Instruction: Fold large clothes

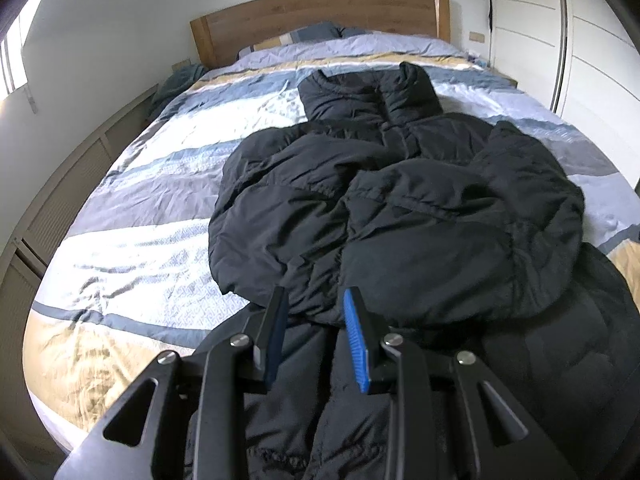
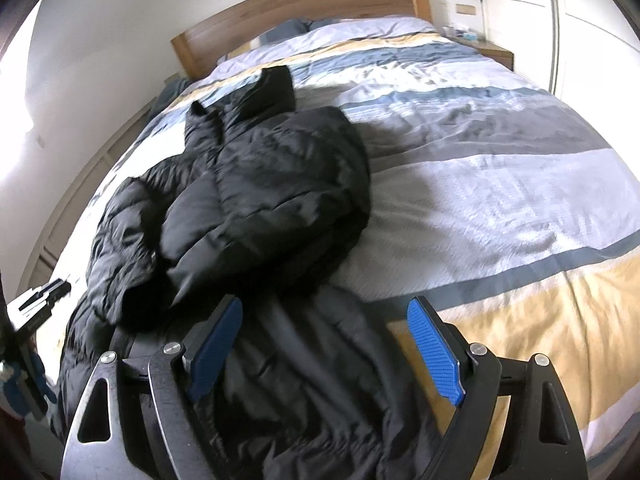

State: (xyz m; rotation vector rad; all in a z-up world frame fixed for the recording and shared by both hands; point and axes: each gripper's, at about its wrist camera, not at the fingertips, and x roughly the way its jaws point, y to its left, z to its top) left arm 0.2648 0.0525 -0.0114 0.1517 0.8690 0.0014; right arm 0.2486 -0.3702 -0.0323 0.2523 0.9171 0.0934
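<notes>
A black puffer coat (image 1: 400,208) lies lengthwise on the bed, collar toward the headboard, both sleeves folded in across the chest. It also shows in the right wrist view (image 2: 256,184). My left gripper (image 1: 316,300) is open with a moderate gap, hovering over the coat's lower part near its left side, holding nothing. My right gripper (image 2: 324,312) is wide open above the coat's lower right hem, holding nothing. The left gripper (image 2: 44,296) also appears at the far left of the right wrist view.
The bed has a striped duvet (image 1: 132,240) in blue, white, grey and yellow, with a wooden headboard (image 1: 320,12) and pillows behind. White wardrobe doors (image 1: 580,40) stand to the right, a low slatted cabinet (image 1: 60,200) to the left.
</notes>
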